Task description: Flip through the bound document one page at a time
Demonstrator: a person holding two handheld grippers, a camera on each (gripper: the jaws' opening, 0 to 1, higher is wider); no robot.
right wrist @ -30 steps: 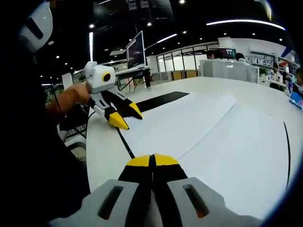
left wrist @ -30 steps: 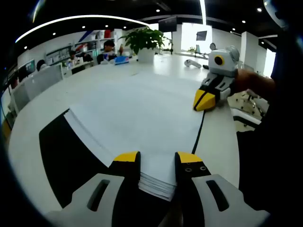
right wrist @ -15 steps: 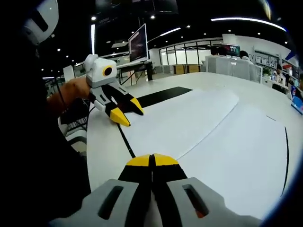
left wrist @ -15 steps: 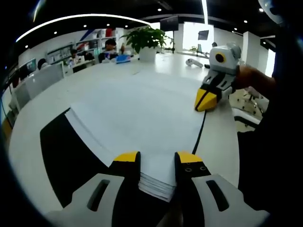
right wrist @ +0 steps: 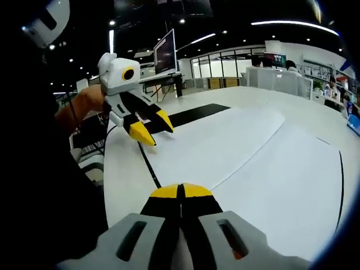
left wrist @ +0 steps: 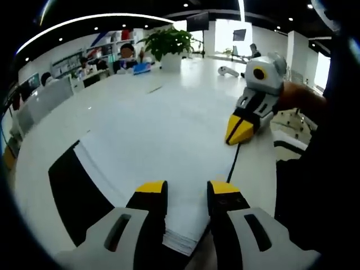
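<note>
I hold the left gripper (left wrist: 180,191) low over the near edge of the bound document (left wrist: 163,135), which lies open and flat on a long white table (left wrist: 112,90), its black cover (left wrist: 79,191) showing beside the stacked white pages. The yellow-tipped fingers (left wrist: 151,188) are spread apart, with the corner of the page stack between them; I cannot tell whether they touch the paper. Across the spread, my right gripper (left wrist: 241,128) rests its tip at the far edge of the pages, beside a thin black line on the table. In the right gripper view its fingers (right wrist: 164,192) are pressed together over the white page, with nothing visible between them. A potted plant (left wrist: 169,48) stands at the far end of the table.
</note>
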